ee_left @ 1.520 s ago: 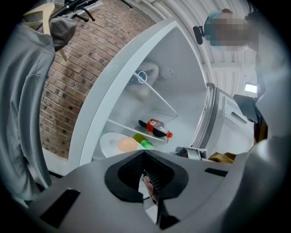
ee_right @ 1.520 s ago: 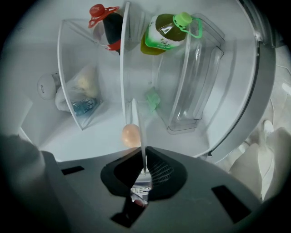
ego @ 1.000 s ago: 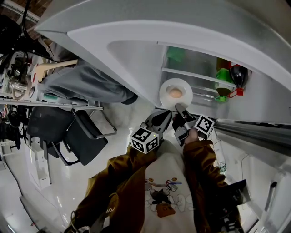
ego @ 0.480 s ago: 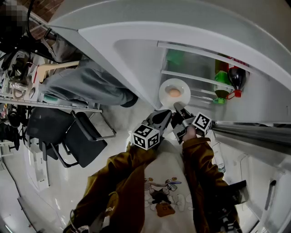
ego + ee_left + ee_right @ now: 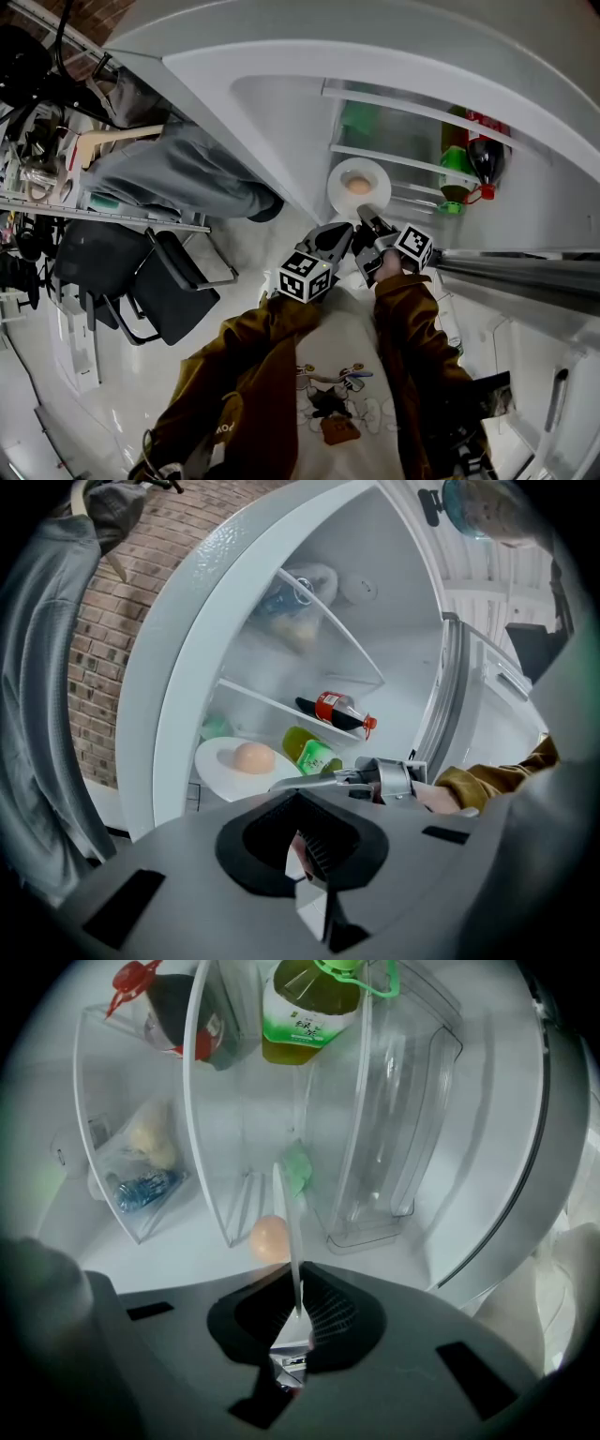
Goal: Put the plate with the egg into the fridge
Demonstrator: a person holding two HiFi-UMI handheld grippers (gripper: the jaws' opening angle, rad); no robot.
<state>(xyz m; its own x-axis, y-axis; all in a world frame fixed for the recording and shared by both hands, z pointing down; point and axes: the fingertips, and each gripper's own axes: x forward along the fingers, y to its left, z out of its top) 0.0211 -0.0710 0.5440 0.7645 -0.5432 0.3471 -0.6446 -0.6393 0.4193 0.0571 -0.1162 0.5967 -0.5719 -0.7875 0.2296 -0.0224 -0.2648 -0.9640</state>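
**Plate being carried into fridge**

The plate (image 5: 339,190), with the egg (image 5: 357,186) on it, is being held in the open fridge (image 5: 281,112) mouth, not yet on a shelf (image 5: 394,157). Its near rim is being pinched by the right gripper (image 5: 366,216). The left gripper (image 5: 342,239), jaws together and empty, is being held just beside. Next, likely: plate to be levelled and slid onto a shelf before release.

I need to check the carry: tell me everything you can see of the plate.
The plate is round, white, glossy like ceramic, with a shallow rim. It is roughly level at the open fridge. The right gripper is shut on its near edge; an egg lies at its middle. Nothing else visibly touches it.
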